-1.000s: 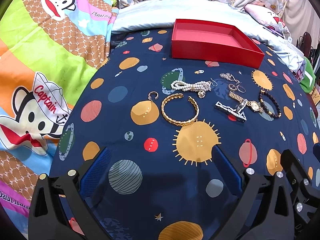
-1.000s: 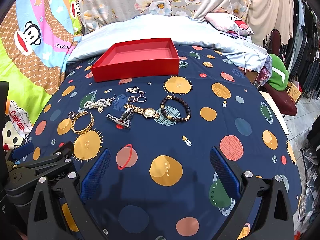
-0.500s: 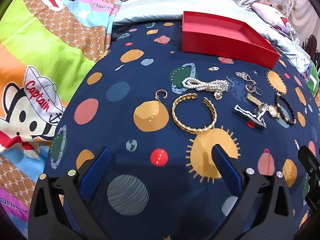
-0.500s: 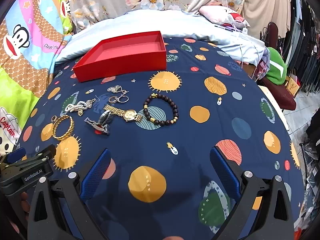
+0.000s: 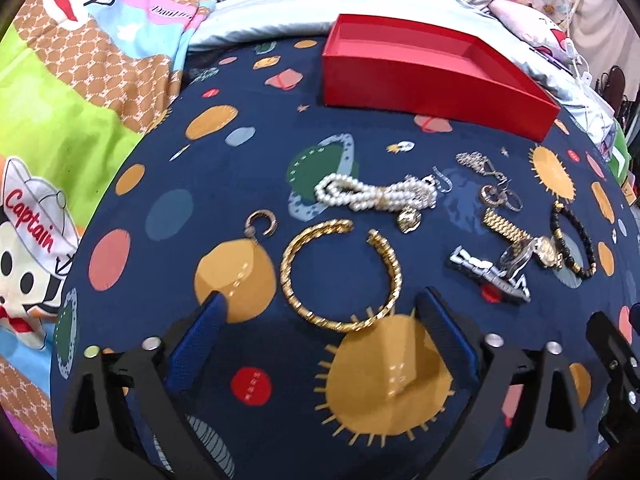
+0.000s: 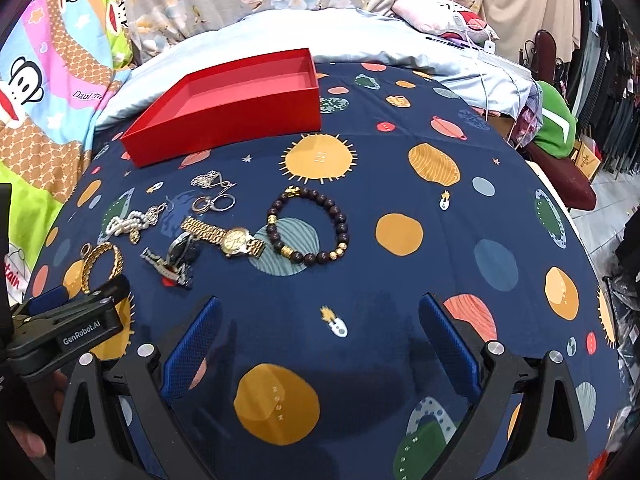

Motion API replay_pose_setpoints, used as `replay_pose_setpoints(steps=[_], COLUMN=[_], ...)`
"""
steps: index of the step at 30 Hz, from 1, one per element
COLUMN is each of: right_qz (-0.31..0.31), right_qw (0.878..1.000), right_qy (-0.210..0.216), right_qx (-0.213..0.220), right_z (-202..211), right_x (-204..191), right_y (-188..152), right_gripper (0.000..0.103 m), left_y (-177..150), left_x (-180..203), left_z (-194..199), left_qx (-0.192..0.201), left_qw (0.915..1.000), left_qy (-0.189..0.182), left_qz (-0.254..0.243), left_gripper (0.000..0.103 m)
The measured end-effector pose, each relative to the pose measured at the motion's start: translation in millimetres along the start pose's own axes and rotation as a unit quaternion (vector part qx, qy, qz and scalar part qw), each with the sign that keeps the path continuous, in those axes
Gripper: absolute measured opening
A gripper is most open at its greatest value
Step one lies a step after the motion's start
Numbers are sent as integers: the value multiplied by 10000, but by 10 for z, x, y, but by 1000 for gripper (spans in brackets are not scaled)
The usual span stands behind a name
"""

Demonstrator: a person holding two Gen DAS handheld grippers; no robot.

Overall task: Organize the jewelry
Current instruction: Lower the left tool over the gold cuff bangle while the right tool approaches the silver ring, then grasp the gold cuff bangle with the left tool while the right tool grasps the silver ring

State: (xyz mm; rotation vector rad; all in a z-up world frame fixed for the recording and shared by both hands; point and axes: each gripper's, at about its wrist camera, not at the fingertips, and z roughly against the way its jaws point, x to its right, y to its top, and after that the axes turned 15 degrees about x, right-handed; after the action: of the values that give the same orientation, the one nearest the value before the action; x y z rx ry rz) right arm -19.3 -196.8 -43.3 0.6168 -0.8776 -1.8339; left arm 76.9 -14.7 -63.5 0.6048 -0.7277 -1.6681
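Jewelry lies on a navy planet-print cloth. My left gripper is open, its fingers just short of a gold cuff bangle. Beyond lie a pearl bracelet, a small hoop earring, a silver clip, a gold watch, rings and a dark bead bracelet. An empty red box stands at the back. My right gripper is open and empty, in front of the bead bracelet and watch.
A cartoon monkey blanket covers the left side. A pale blue pillow and floral fabric lie behind the box. The cloth edge drops off at the right, near a green item and hanging clothes.
My left gripper has moved forward and down toward the gold bangle, which now lies just ahead of its fingers. My right gripper has moved closer to the bead bracelet and watch.
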Motion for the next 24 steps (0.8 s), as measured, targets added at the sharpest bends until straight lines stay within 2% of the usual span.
replay_pose_setpoints(steps=[3, 7, 9, 16, 18, 23, 24], right_qz=[-19, -35, -31, -142, -148, 1, 45], right_qw=[10000, 10000, 10000, 9998, 9995, 9967, 9955], right_qy=[-10, 2, 20, 134, 264, 815, 942], right_qx=[-12, 18, 53, 7, 7, -20, -73], right_z=[-58, -122, -151, -248, -234, -179, -193], right_x=[17, 26, 25, 53, 29, -201, -272], right_y=[15, 48, 73, 148, 172, 169, 154], right_gripper=[97, 96, 95, 83, 78, 76, 72], left_y=[28, 51, 65, 75, 80, 96, 102], left_x=[42, 96, 111, 112, 92, -34, -69], left_z=[2, 5, 13, 61, 113, 233, 244], left_qx=[37, 88, 101, 53, 88, 153, 157], left_qw=[10000, 9998, 9996, 9990, 9989, 9990, 9990], left_qy=[-87, -193, -246, -444, -467, -414, -394], left_qz=[-6, -53, -52, 22, 28, 89, 107], left_gripper=[76, 66, 55, 55, 55, 55, 55])
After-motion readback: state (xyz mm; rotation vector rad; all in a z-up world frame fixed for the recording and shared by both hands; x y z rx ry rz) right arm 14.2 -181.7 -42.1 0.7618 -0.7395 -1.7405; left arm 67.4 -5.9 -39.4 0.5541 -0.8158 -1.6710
